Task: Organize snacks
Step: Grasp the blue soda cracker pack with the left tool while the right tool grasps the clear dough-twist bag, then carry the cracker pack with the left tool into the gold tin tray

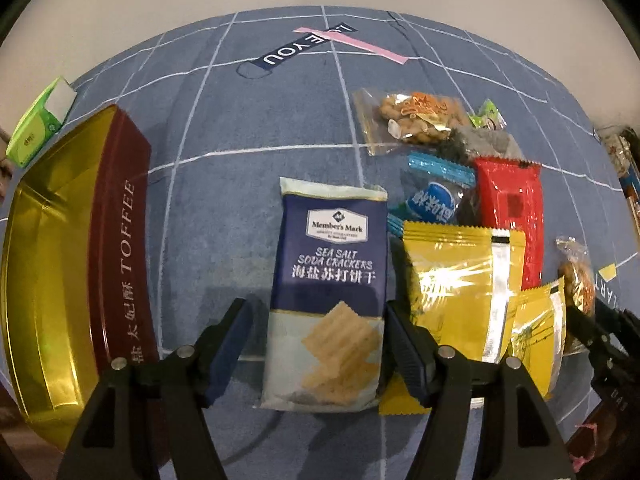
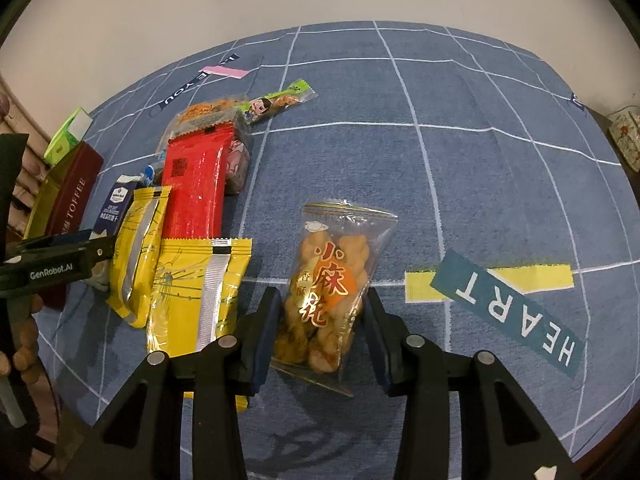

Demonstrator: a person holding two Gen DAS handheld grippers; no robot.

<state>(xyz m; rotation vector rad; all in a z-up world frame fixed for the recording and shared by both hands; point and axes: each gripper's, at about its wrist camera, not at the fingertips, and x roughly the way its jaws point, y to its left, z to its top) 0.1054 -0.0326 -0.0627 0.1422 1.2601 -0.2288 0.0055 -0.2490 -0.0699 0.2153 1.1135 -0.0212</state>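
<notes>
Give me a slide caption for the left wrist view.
Open left gripper straddles a soda cracker packet beside the toffee tin.

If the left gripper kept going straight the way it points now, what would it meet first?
The left gripper already straddles the sea salt soda crackers packet, jaws open, so it would probably meet that packet first; beyond it lies bare blue cloth.

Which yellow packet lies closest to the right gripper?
The larger yellow packet, flat right beside the right gripper with its silver seam up. The smaller yellow packet sits farther left, propped against the cracker pack.
</notes>
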